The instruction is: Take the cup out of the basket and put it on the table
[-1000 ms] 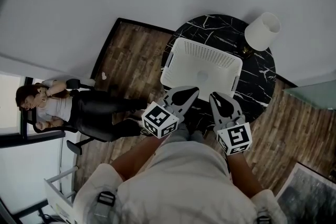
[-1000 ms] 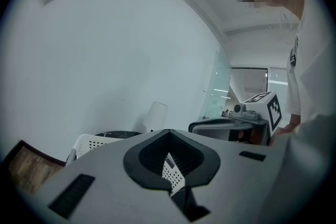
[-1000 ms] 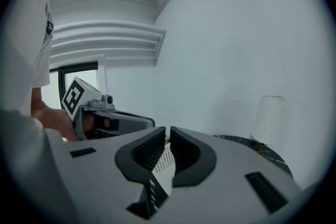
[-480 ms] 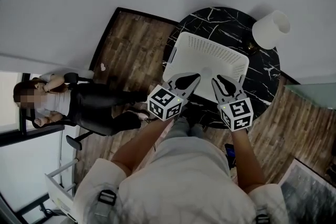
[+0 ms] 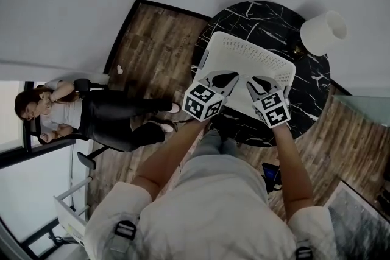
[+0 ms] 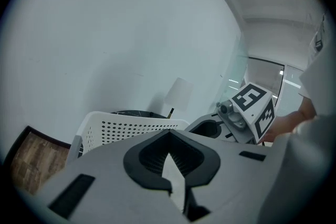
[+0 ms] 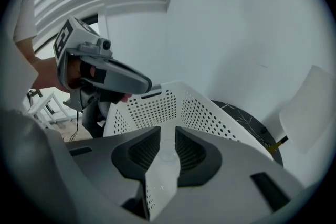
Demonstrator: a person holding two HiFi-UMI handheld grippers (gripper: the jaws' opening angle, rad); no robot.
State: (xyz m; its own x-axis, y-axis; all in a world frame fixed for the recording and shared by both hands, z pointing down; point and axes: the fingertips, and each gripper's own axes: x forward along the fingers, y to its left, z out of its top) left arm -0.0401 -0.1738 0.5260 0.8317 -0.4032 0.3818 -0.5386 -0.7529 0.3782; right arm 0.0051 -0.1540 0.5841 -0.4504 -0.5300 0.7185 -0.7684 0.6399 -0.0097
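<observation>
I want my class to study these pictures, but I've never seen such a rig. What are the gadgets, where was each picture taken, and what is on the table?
No robot: a person carries two hand-held two-jaw tools. The head view looks down from a camera on the person's head; the left and right gripper views come from cameras riding on the tools. The left tool has its jaws together, the right tool slightly apart; neither holds anything. Both hover over a white basket on a black table, beside a white lamp. In the right gripper view a faint clear rim, probably the cup, shows inside the basket.
</observation>
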